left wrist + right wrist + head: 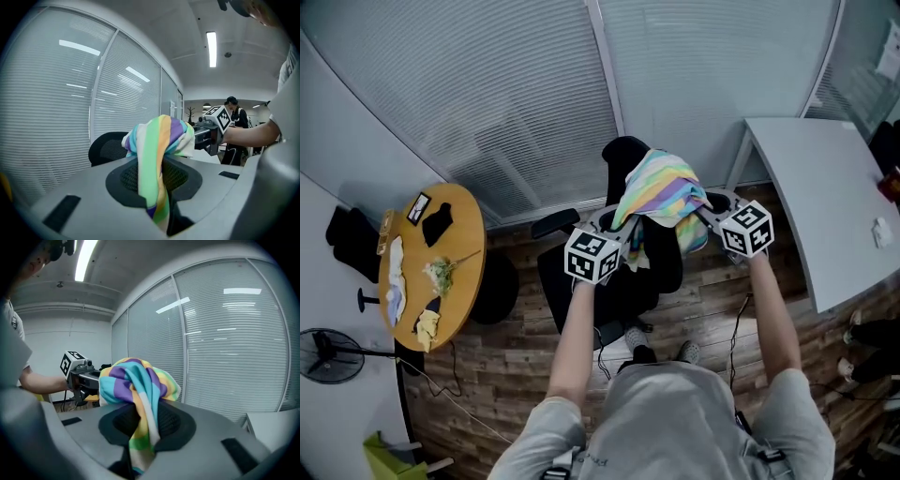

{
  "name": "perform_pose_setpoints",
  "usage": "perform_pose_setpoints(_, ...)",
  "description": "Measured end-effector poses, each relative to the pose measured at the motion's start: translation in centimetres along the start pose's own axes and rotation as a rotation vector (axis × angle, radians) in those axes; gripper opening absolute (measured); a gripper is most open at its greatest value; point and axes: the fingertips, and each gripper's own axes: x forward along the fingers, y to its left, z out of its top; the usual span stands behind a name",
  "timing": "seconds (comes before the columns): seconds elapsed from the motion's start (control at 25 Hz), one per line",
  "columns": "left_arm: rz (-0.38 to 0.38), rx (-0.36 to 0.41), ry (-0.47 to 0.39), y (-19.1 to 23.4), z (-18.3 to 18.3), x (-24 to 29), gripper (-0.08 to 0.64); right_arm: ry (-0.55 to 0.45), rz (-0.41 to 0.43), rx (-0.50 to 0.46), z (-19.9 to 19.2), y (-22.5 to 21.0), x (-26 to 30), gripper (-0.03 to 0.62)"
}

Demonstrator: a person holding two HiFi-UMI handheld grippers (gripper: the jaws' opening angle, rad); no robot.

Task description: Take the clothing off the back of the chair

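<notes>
1. the left gripper (157,190) is clamped on a fold of the striped clothing (159,140). the right gripper (140,430) pinches another fold.
2. the clothing is bunched between the two grippers, just above the chair back (623,152). whether a hem touches it, i cannot tell.
3. this looks like the lift-off step. next, both grippers should rise together and draw toward the person until the cloth hangs clear.
4. the chair stands on a wood floor (516,370), with a round table (467,220) at left, a white desk (820,187) at right and blinds (487,84) behind.
</notes>
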Motion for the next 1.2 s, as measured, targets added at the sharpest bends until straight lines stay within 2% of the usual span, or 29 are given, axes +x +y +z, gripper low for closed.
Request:
perform_pose_setpoints(0.24, 0.039, 0.006, -0.033, -0.5, 1.9, -1.7, 0.094, -0.065, 0.000, -0.033, 3.5, 1.2, -1.9, 0.095)
perform_pose_setpoints(0.52, 0.098, 0.035, -0.049, -1.9, 3.7, -3.6, 0.094, -0.118, 0.023, -0.047, 5.7, 2.9, -3.7, 0.095)
perform_pose_setpoints(0.92, 0.204, 0.048, -0.087, -4.9, 4.7, -6.8, 0.094, -0.200, 0.113, -0.085, 7.8, 6.5, -6.9, 0.095)
perform_pose_setpoints(1.2, 0.285, 0.035, -0.097, -7.6, 4.3, -8.8, 0.094, -0.227, 0.193, -0.063, 7.0, 8.6, -8.7, 0.095)
